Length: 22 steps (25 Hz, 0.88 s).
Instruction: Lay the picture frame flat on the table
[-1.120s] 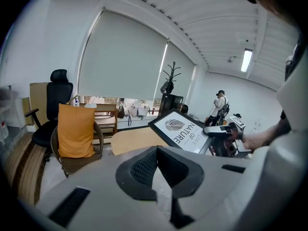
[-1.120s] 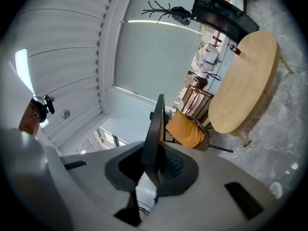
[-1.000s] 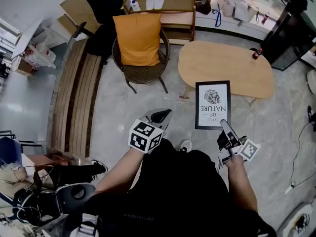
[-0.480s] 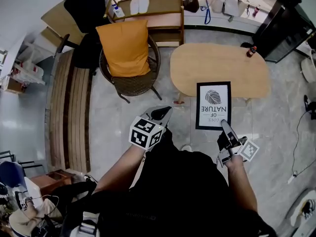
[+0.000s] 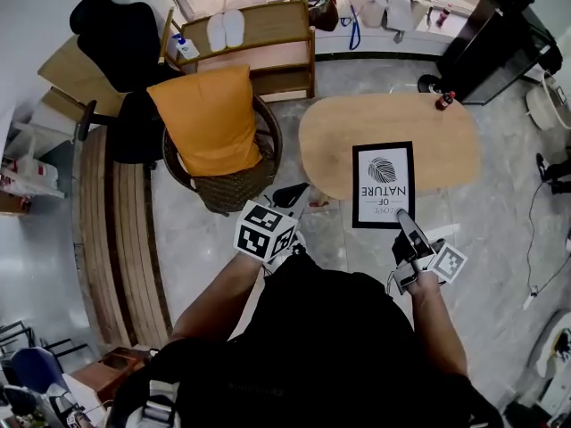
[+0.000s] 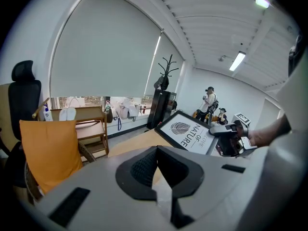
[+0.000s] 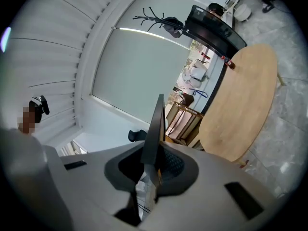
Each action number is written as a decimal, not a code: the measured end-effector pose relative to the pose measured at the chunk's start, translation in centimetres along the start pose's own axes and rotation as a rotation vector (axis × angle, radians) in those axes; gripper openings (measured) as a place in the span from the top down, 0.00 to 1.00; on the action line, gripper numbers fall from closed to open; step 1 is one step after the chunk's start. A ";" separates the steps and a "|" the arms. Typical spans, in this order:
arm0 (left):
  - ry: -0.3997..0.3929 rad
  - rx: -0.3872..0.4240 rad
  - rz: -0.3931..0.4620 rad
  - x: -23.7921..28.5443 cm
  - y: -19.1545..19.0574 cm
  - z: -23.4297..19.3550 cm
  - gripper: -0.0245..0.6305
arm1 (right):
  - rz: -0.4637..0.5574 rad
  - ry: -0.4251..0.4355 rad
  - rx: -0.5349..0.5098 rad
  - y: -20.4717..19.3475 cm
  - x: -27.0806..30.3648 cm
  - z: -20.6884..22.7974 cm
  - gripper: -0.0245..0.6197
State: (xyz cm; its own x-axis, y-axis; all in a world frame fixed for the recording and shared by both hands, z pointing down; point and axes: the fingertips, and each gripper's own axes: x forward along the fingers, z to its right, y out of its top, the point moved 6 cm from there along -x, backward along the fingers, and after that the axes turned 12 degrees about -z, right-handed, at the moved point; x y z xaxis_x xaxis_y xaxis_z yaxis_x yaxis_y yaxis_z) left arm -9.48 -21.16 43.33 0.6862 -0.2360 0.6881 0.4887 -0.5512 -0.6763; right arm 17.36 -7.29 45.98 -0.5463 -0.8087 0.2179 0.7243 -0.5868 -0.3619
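The black picture frame [image 5: 383,185] holds a white print with a leaf and lettering. My right gripper [image 5: 403,219] is shut on its near edge and holds it in the air over the near edge of the oval wooden table [image 5: 330,141]. The right gripper view shows the frame [image 7: 155,124] edge-on between the pads, with the table [image 7: 240,109] beyond. My left gripper [image 5: 290,194] hangs left of the frame, off the table, jaws closed together with nothing in them. From the left gripper view the frame [image 6: 187,133] tilts up at the right.
A wicker chair with an orange cushion [image 5: 210,127] stands left of the table. A wooden rack [image 5: 259,34] is behind it. A small bottle [image 5: 441,101] sits on the table's far right end. A slatted bench [image 5: 111,239] runs along the left. A black cabinet [image 5: 500,25] stands at the back right.
The person has stepped toward the table; the frame, still gripped by the right gripper, now overlaps the table's near edge more. The left gripper stays closed beside it.
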 end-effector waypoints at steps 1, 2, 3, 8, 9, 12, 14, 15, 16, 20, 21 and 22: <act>-0.010 0.003 -0.004 0.4 0.5 -1.2 0.96 | 0.001 -0.014 -0.001 0.5 1.1 0.3 0.91; -0.018 0.005 -0.009 0.8 0.9 -2.4 0.96 | 0.001 -0.029 -0.001 0.8 2.1 0.6 0.91; -0.026 0.006 -0.016 1.2 1.1 -3.6 0.96 | 0.002 -0.045 0.001 1.0 3.0 1.0 0.91; -0.041 -0.007 -0.062 3.4 1.0 -8.7 0.96 | -0.021 -0.114 0.017 1.7 8.0 4.2 0.91; -0.042 -0.016 -0.067 3.7 1.0 -9.3 0.96 | -0.036 -0.127 0.020 1.9 9.0 4.9 0.91; -0.042 -0.044 -0.074 4.3 0.9 -10.7 0.96 | -0.087 -0.193 0.041 2.5 11.4 7.7 0.91; -0.031 -0.062 -0.085 5.4 0.8 -11.6 0.96 | -0.127 -0.238 0.050 3.5 13.5 10.4 0.91; -0.023 -0.074 -0.091 6.1 0.7 -12.1 0.96 | -0.151 -0.252 0.049 4.2 14.7 12.0 0.91; -0.013 -0.088 -0.096 6.9 0.7 -12.6 0.96 | -0.176 -0.263 0.047 4.8 16.1 13.6 0.91; 0.030 -0.156 -0.112 8.9 0.7 -13.8 0.96 | -0.264 -0.298 0.065 7.0 21.1 19.7 0.91; 0.040 -0.173 -0.120 9.4 0.7 -14.0 0.96 | -0.276 -0.307 0.077 7.6 22.2 21.2 0.91; 0.050 -0.189 -0.128 9.9 0.8 -14.3 0.96 | -0.287 -0.315 0.089 8.2 23.2 22.6 0.91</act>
State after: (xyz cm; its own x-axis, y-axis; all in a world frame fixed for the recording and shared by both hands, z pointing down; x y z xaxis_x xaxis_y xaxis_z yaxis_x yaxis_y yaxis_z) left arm -9.98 -35.37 53.31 0.5954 -0.1911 0.7804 0.4574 -0.7179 -0.5248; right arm 20.10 -31.79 68.62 -0.5857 -0.5773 0.5689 0.6028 -0.7795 -0.1704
